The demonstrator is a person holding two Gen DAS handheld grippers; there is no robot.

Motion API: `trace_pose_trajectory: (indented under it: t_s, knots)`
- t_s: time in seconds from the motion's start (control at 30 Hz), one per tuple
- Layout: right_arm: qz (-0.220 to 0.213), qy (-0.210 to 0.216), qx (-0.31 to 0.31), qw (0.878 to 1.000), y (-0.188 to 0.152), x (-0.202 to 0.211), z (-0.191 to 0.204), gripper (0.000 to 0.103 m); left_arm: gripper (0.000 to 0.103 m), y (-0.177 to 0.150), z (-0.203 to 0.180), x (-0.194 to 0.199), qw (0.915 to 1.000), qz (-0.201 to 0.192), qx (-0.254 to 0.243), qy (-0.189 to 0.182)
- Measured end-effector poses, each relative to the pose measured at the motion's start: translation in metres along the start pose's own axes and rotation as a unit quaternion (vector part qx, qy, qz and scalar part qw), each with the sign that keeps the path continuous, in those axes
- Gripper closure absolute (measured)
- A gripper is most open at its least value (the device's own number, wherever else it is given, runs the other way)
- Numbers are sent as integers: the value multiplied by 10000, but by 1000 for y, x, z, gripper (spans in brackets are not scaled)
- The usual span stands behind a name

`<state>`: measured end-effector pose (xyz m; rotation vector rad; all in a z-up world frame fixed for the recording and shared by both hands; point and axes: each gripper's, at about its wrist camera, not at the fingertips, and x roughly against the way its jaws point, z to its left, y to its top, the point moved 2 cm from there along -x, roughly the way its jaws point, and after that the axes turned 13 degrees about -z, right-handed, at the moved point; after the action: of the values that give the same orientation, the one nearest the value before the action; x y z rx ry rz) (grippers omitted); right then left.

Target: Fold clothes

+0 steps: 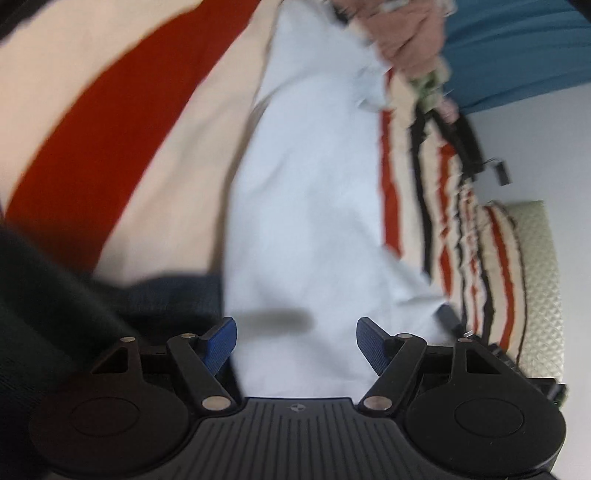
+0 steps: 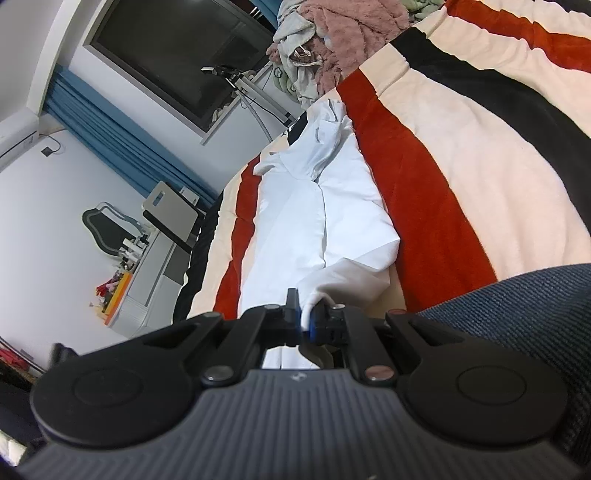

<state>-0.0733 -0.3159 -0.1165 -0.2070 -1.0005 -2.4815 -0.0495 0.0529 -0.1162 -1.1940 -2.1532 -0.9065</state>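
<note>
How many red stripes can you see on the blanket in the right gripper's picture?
3. One narrow stripe runs along the left side of the white garment, one wide stripe lies just right of it, and one crosses the top right corner. More may be hidden.

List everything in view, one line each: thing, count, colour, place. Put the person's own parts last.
shirt: one, white, lying lengthwise on the blanket
blanket: one, cream with red and black stripes, spread under the shirt
clothes pile: one heap, pink, grey and pale green, at the blanket's far end
curtain: one, blue, along the wall
window: one, dark, above the curtain
desk: one, grey, by the wall, small clutter on top
chair: one, black, behind the desk
left gripper: one, black with blue pads, open above the shirt, nothing between the pads
right gripper: one, black with blue pads, shut on the shirt's near edge
hand: one, at the shirt's far end in the left wrist view
</note>
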Motion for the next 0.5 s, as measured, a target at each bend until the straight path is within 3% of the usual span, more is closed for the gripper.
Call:
trace_pose_trajectory:
  t_s: [0.07, 0.17, 0.3, 0.5]
  knots:
    - [1, -16, 14, 10000, 0, 0, 1, 95, 36, -4, -2, -7, 9996, 126, -186, 188]
    - [-8, -46, 43, 10000, -1, 0, 2, 95, 39, -6, -5, -18, 9990, 424, 3, 116]
    - [-13, -88, 60, 9999, 0, 0, 2, 95, 50, -12, -8, -21, 9968, 672, -84, 431]
    - [-24, -123, 91, 9999, -1, 0, 3, 95, 49, -11, -12, -25, 9946, 824, -82, 620]
